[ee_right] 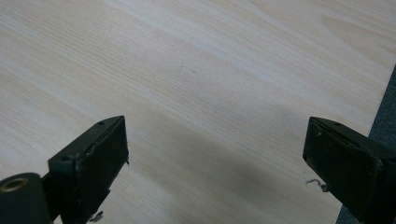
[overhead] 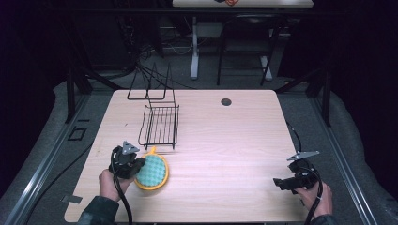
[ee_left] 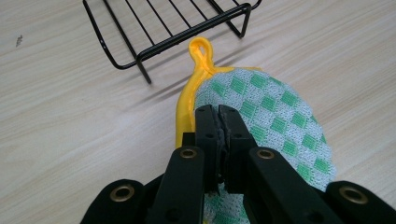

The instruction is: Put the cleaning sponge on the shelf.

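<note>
Left claw, held in the person's left hand near the front-left corner of the surface: its jaws are pressed together on the edge of a pot holder, as the left gripper view shows, with the fabric pinched between the pads. The pot holder is oval, checked green and white, bound in yellow, and lies flat on the surface; its yellow hanging loop points toward a black wire rack. The rack stands just beyond the loop, toward the rear-left of the surface, apart from the fabric. Right claw, near the front-right corner: jaws spread wide above bare wood, gripping nothing.
</note>
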A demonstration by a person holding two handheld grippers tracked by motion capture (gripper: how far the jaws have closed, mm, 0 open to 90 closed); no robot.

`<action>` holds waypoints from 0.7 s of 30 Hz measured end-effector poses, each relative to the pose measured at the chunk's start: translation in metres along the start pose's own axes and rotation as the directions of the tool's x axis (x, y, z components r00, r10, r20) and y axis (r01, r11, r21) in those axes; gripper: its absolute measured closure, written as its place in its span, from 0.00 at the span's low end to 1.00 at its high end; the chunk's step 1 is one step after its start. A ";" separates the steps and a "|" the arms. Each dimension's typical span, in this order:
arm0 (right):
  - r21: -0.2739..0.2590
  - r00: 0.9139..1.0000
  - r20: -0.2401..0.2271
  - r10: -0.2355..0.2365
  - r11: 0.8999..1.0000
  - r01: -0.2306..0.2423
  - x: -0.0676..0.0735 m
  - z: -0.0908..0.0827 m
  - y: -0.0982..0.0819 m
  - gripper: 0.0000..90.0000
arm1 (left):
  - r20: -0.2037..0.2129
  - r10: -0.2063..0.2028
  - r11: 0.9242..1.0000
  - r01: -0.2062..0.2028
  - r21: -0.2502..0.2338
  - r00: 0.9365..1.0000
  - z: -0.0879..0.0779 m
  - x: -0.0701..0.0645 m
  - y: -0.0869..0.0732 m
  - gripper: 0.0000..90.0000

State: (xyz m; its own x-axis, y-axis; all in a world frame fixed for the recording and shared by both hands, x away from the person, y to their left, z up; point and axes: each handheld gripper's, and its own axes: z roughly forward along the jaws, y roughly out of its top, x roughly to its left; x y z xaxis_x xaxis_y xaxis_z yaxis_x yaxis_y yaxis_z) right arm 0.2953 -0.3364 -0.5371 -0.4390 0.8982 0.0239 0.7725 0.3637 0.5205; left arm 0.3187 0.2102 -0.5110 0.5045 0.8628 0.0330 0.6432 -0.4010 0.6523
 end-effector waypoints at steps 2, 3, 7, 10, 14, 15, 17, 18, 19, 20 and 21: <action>0.002 1.000 0.001 -0.001 1.000 0.001 0.000 0.000 0.000 0.07 | 0.001 0.000 1.000 0.000 0.000 1.000 -0.001 0.000 0.000 0.97; 0.002 1.000 0.001 -0.001 1.000 0.001 0.000 0.000 0.000 0.07 | 0.001 0.000 1.000 0.000 -0.002 1.000 -0.002 0.000 0.001 0.97; 0.001 1.000 0.003 0.003 1.000 -0.003 0.000 -0.001 0.000 0.07 | 0.004 0.000 1.000 0.000 -0.021 1.000 -0.006 -0.001 0.001 0.97; 0.002 1.000 0.001 0.004 1.000 -0.004 -0.001 0.000 0.000 0.07 | 0.006 -0.001 1.000 0.001 -0.026 1.000 -0.009 -0.001 0.001 0.97; 0.002 1.000 0.003 0.001 1.000 -0.001 -0.001 0.000 0.000 0.07 | 0.002 0.002 0.999 -0.002 -0.032 1.000 -0.012 -0.002 0.002 0.97; 0.001 1.000 0.004 0.001 1.000 -0.001 -0.001 -0.001 0.000 0.07 | 0.006 0.004 1.000 -0.004 -0.029 1.000 -0.013 -0.002 0.003 0.97; 0.001 1.000 0.004 0.001 1.000 -0.001 -0.001 -0.001 -0.001 0.07 | 0.004 -0.001 0.999 0.001 -0.034 1.000 -0.014 -0.002 0.004 0.97; 0.001 1.000 0.002 0.004 1.000 -0.004 -0.001 -0.001 -0.001 0.07 | 0.001 -0.001 0.999 0.001 -0.039 1.000 -0.015 -0.002 0.004 0.97; 0.003 1.000 0.003 0.005 1.000 -0.005 -0.001 0.000 -0.001 0.07 | 0.007 0.000 0.999 0.000 -0.038 1.000 -0.016 -0.002 0.005 0.97; 0.002 1.000 0.004 0.002 1.000 -0.002 -0.001 0.000 -0.001 0.07 | 0.006 -0.002 0.999 0.002 -0.044 1.000 -0.017 -0.002 0.005 0.97; 0.002 1.000 0.003 0.002 1.000 -0.002 -0.001 0.000 -0.001 0.07 | 0.009 -0.003 0.999 0.003 -0.044 1.000 -0.018 -0.002 0.005 0.97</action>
State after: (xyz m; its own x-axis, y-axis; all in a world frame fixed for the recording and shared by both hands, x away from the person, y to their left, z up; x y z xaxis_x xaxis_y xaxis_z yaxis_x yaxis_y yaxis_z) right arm 0.2949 -0.3373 -0.5371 -0.4359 0.8997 0.0229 0.7745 0.3621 0.5187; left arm 0.3106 0.2122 -0.4940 0.5079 0.8611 0.0240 0.6187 -0.3840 0.6854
